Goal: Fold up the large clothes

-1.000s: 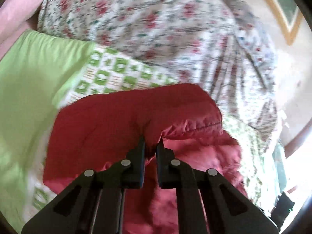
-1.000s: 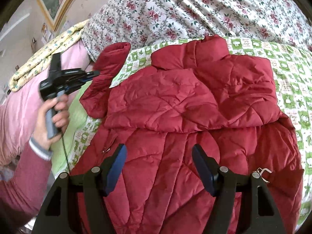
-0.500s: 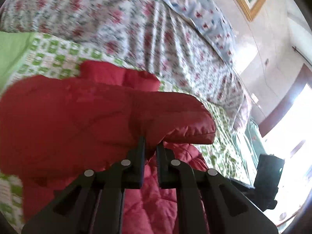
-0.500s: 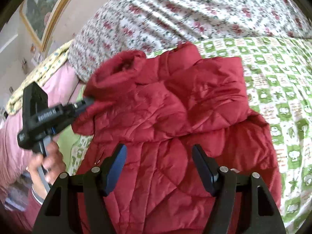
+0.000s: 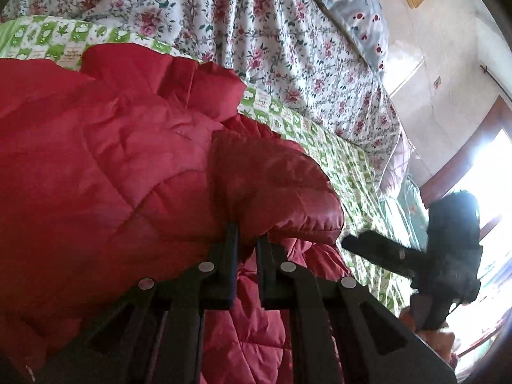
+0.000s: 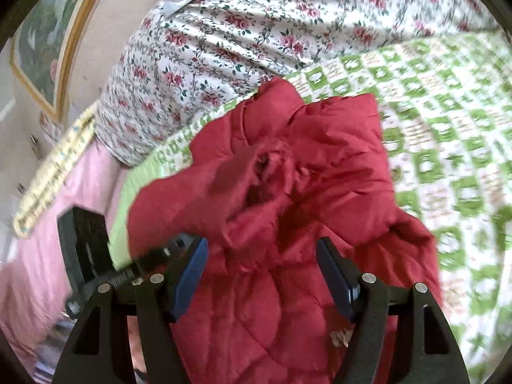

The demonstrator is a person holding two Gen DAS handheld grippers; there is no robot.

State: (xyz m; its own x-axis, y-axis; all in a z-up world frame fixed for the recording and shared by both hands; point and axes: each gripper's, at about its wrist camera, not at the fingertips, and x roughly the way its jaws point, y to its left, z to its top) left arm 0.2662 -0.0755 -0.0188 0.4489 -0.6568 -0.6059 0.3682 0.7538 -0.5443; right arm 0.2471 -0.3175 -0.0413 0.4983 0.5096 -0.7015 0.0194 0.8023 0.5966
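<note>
- Left wrist view, left to centre: the jacket [image 5: 121, 160] fills the left half and the lower centre of the frame, lying on the green check sheet [image 5: 339, 160].
- We have the left gripper [image 5: 246, 240] pressed nearly together, pinching the sleeve [image 5: 281, 185] near its cuff. The cuff arches up and right over the fingertips, above the jacket body.
- Right edge of that view: the right gripper [image 5: 377, 244] points in from the right, near the cuff but apart from it.
- Right wrist view, lower left: the left gripper [image 6: 182, 249] comes in from the left and meets the jacket [image 6: 288, 224] at its left edge. The contact itself is blurred.
- Centre: the jacket runs from bottom centre up to the floral quilt [image 6: 256, 38]; its long axis goes bottom to top of the frame.
- Bottom: our right gripper [image 6: 260, 275] is spread wide and holds nothing. The jacket body lies right beyond and between the fingers; we cannot tell if the pads touch it.
- Key relation, in our judgement: the sleeve sits left of the body's centre line and has to lie across it. The left hand already has it, so it is the nearer one; the right is free to pin the body.
</note>
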